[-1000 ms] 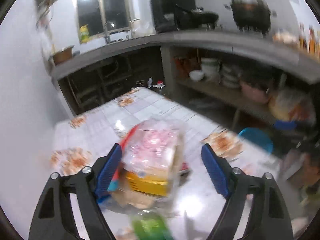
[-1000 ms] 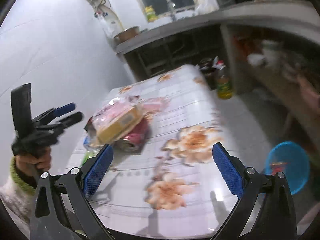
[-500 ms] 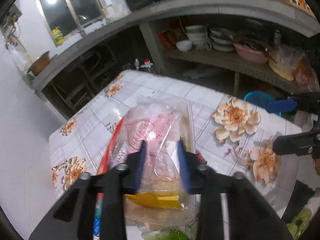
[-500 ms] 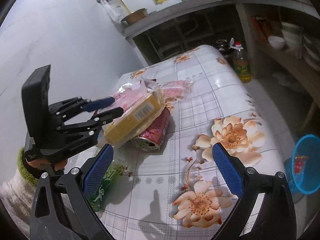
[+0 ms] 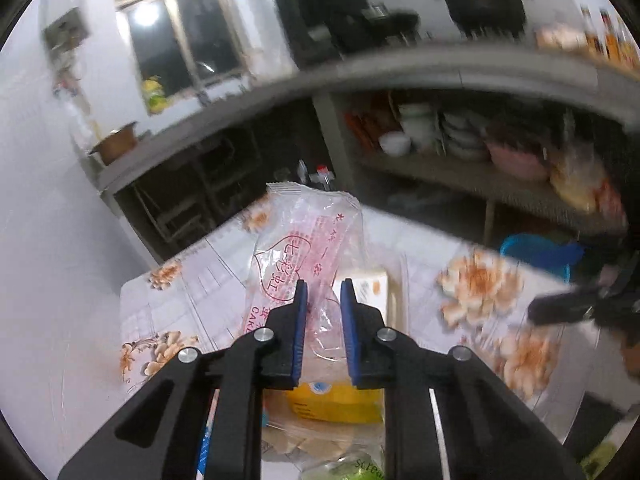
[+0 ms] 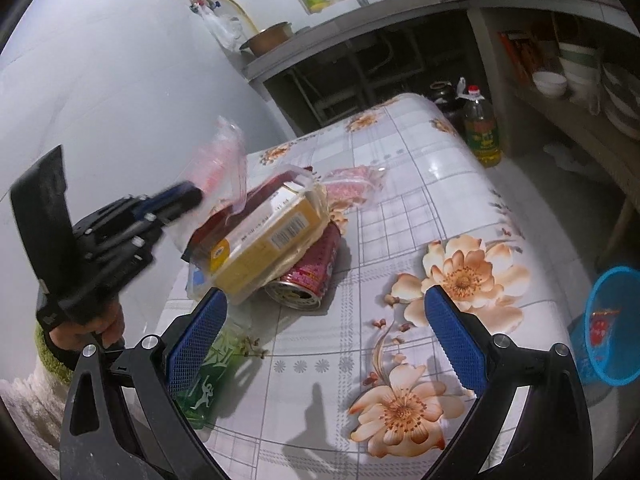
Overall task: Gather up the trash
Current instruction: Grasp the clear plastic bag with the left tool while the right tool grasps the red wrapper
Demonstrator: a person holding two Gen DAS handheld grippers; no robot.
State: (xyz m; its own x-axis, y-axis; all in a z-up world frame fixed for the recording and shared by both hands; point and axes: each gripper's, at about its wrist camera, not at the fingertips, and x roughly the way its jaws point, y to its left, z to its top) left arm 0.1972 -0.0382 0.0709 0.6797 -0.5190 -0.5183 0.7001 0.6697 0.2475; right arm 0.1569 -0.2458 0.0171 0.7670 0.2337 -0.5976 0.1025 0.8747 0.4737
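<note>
My left gripper (image 5: pixel 323 312) is shut on a clear plastic cake wrapper with red print (image 5: pixel 304 248) and holds it up off the trash pile. In the right wrist view the left gripper (image 6: pixel 180 200) holds the wrapper (image 6: pixel 218 164) above a yellow box in a plastic bag (image 6: pixel 264 240). A red can (image 6: pixel 310 274) lies on its side beside the box. A pink wrapper (image 6: pixel 352 186) lies behind them. A green packet (image 6: pixel 204 384) lies at the table's near left. My right gripper (image 6: pixel 324 352) is open and empty above the flowered tablecloth (image 6: pixel 440 208).
A blue basket (image 6: pixel 612 328) stands on the floor right of the table, with a red scrap inside. An oil bottle (image 6: pixel 482 128) stands on the floor past the far table edge. A white wall runs along the left. Counter shelves with bowls (image 5: pixel 424 136) lie behind.
My left gripper went from open around the bag to shut on the clear wrapper and has lifted it upward. My right gripper stayed open and moved slightly closer to the table.
</note>
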